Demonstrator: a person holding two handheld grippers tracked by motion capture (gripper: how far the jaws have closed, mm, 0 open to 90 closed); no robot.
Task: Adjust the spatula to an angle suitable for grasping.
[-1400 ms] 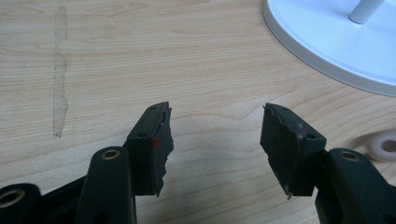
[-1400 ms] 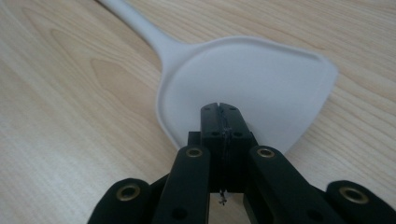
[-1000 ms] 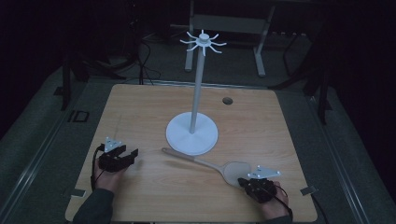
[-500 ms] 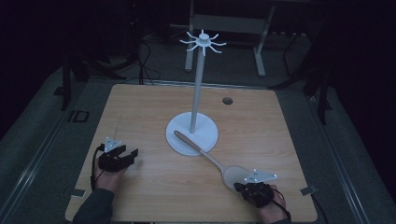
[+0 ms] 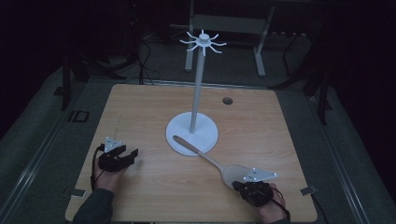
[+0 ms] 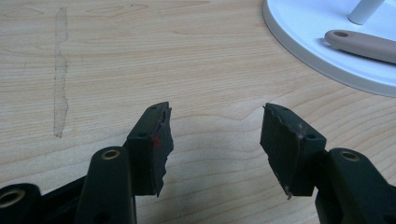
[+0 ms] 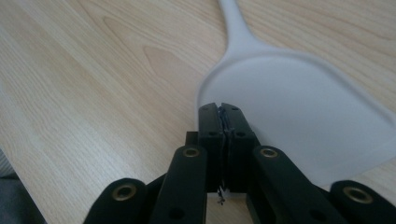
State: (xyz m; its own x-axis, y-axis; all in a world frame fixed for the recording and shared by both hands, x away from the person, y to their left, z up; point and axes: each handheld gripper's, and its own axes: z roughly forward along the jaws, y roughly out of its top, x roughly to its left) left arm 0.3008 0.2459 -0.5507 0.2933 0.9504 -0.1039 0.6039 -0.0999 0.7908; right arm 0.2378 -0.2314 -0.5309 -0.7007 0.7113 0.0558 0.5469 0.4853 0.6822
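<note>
— Where does the spatula [image 5: 212,160] lie?
— Slanted across the wooden table [image 5: 140,112]; its handle end rests on the white stand's [image 5: 192,132] round base, its blade near the front right corner.
— And the right gripper [image 7: 223,122]?
— Its jaws are pinched tight on the edge of the spatula's blade.
— The left gripper [image 6: 215,144]?
— It rests at the front left, jaws spread wide, nothing between them.

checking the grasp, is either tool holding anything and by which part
The right tool is shut on the spatula, gripping the edge of its flat blade. The left tool is open and holds nothing.
</note>
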